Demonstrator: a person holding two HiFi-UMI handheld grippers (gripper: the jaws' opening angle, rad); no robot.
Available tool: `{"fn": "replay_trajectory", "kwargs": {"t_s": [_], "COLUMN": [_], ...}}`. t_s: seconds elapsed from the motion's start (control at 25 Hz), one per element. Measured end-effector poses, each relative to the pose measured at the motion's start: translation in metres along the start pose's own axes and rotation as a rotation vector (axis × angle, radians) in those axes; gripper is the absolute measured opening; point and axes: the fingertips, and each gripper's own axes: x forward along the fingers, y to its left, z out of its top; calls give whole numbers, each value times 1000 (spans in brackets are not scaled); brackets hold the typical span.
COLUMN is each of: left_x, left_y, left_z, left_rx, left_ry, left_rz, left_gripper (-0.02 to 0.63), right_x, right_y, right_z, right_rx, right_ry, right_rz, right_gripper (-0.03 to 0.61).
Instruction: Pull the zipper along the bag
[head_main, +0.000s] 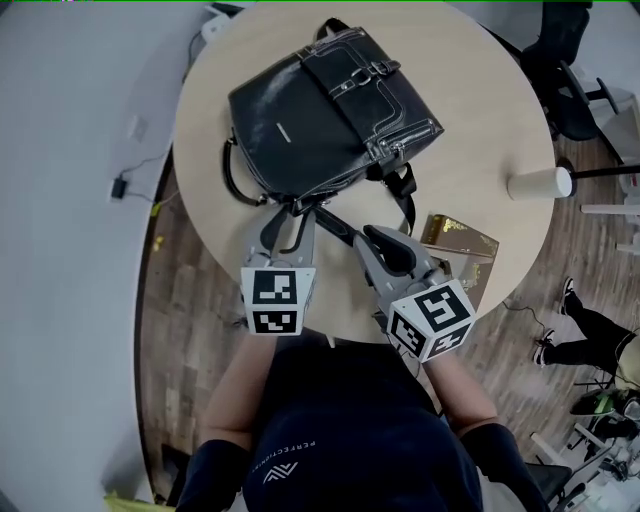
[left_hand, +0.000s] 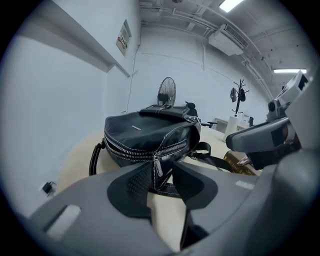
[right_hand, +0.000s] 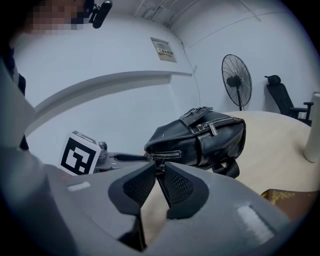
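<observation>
Right tool (right_hand: 160, 168), perhaps on bag (right_hand: 200, 137) edge

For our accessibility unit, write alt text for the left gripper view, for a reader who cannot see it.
The jaws of the left gripper stand open around the metal zipper pull hanging from the zipper of a black bag, not closed on it. The bag rests on a pale table, with a standing fan behind.

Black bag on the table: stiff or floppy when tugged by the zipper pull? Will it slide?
Probably floppy: the bag creases around its zipper, so it may buckle. It lies flat on a smooth table, so it likely slides unless pinned. The zipper pull dangles loose between the open jaws of the left gripper and should swing.
</observation>
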Motion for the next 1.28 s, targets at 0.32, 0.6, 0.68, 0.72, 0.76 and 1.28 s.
{"fn": "replay_trajectory", "kwargs": {"t_s": [0.32,0.6,0.68,0.72,0.76,1.28], "left_x": [5,9,10,10,10,7], "left_y": [11,11,12,13,13,13], "left_z": [3,3,4,4,4,1], "left_rx": [-22,-37,-37,-35,-33,-34], "left_ry": [-19,-21,-26,-26,-25,-8], "left_rz": [129,200,236,254,270,284], "left_gripper": [147,167,165,163,161,26], "right_x": [11,15,16,16,15,9], "right_y": [-4,-10,-12,-12,-13,-20], "right_z": [-8,-17,-17,-18,-18,-30], "right_rx": [-5,13,16,19,23,33], "right_ry": [39,75,80,83,87,102], "right_rz": [76,124,133,137,141,165], "right_gripper": [54,51,49,48,48,35]}}
